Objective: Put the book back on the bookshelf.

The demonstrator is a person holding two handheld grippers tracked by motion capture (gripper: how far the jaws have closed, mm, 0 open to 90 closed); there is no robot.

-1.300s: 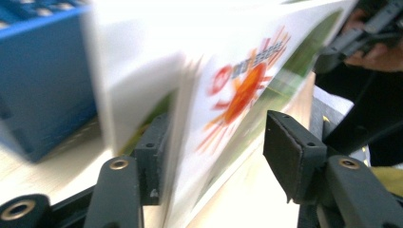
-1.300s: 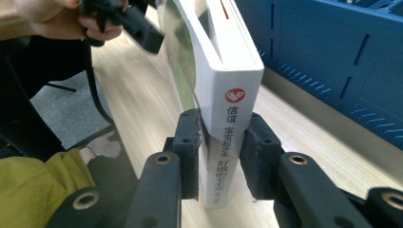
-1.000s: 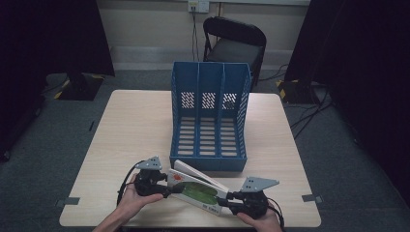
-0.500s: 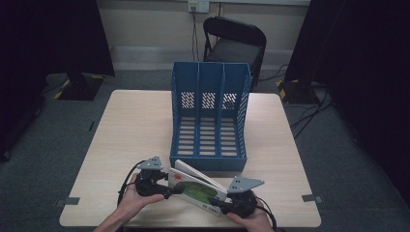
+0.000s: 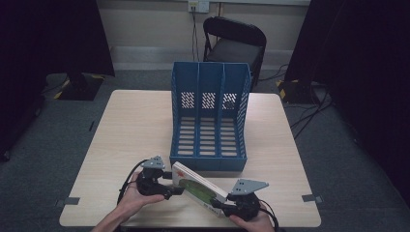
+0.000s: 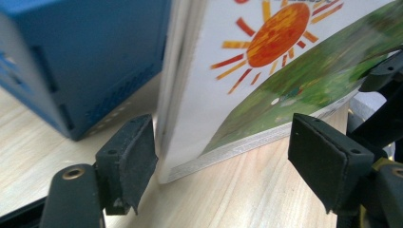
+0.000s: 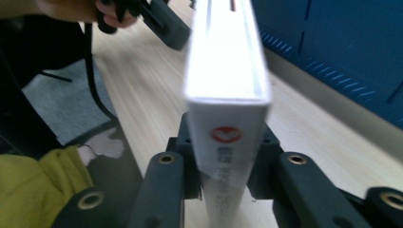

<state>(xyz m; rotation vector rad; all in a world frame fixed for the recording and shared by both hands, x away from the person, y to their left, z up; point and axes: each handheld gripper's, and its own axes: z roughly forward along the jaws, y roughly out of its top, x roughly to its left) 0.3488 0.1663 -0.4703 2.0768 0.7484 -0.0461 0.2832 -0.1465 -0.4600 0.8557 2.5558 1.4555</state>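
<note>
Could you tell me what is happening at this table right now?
A person is working a picture book with two handheld grippers, just in front of a blue three-slot file rack. The right gripper is clamped on the book's spine end. The left gripper is open around the opposite corner, not gripping it.

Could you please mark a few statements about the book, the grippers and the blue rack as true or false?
1. The right gripper is clamped on the book. True.
2. The left gripper is shut on the book. False: its jaws stand open, either side of the book's corner.
3. The book sits inside the blue file rack. False: it is on the table in front of it.
4. The rack's compartments hold nothing. True.
</note>
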